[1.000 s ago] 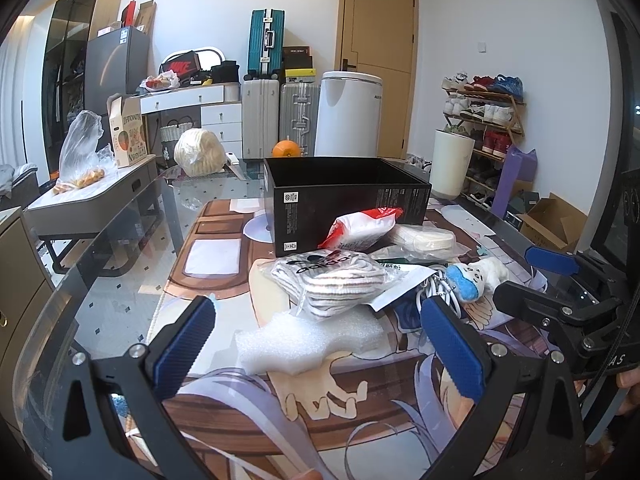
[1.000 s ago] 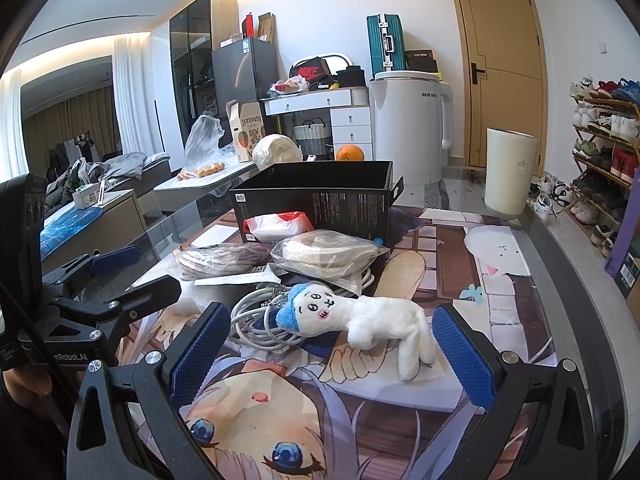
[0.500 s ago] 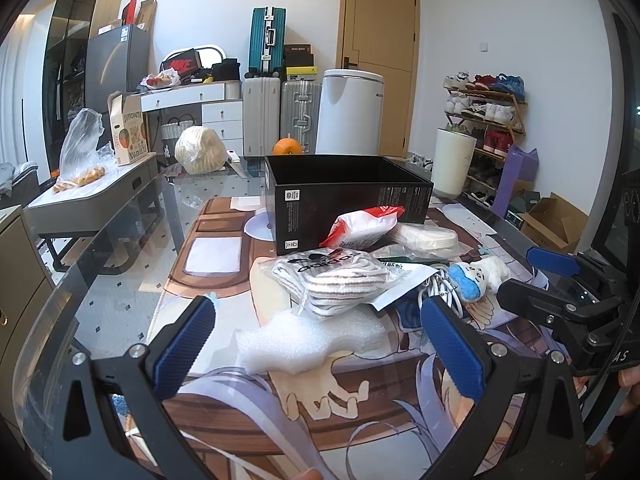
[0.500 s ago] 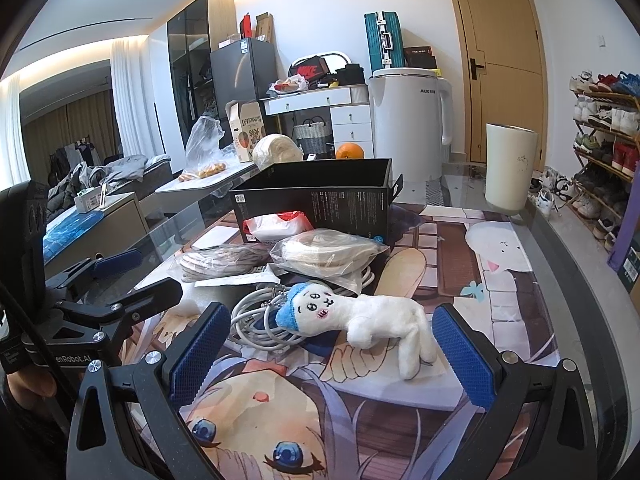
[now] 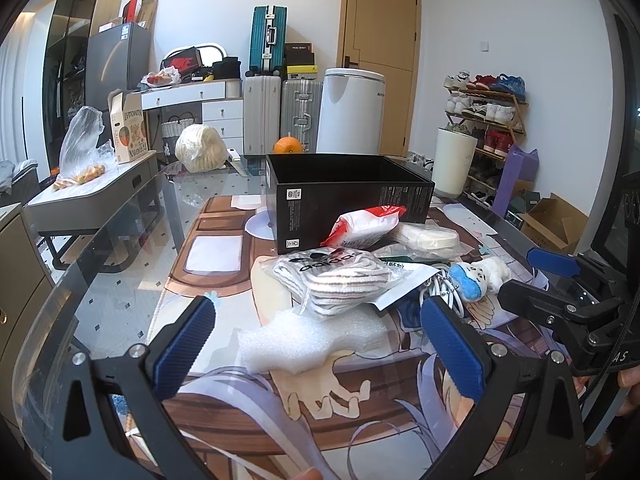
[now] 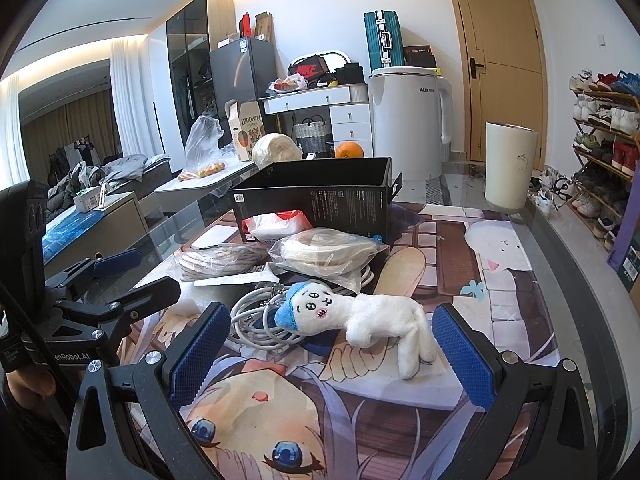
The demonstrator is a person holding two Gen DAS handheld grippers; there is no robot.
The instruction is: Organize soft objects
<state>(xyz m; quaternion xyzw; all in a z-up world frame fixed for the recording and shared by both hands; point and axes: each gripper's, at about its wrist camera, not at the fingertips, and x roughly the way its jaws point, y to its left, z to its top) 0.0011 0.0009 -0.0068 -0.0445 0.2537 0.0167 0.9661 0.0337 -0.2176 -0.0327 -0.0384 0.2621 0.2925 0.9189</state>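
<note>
A white plush toy with a blue cap (image 6: 360, 320) lies on the table mat between my right gripper's (image 6: 332, 344) open fingers; it also shows in the left wrist view (image 5: 476, 278). A white foam piece (image 5: 308, 338) lies between my left gripper's (image 5: 318, 346) open, empty fingers. A bagged striped sock bundle (image 5: 336, 276), a red-and-white packet (image 5: 366, 224) and a bagged cream cloth (image 6: 324, 254) lie in front of an open black box (image 5: 348, 200). A white cable coil (image 6: 260, 320) lies beside the plush.
An orange (image 5: 287, 145) and a bagged round bundle (image 5: 200, 153) sit at the table's far end. A white bin (image 6: 510, 168) stands beyond the table at right. The glass table edge (image 5: 60, 292) curves along the left. A shoe rack (image 5: 488, 120) lines the right wall.
Both grippers have barely moved; the objects on the table lie as before.
</note>
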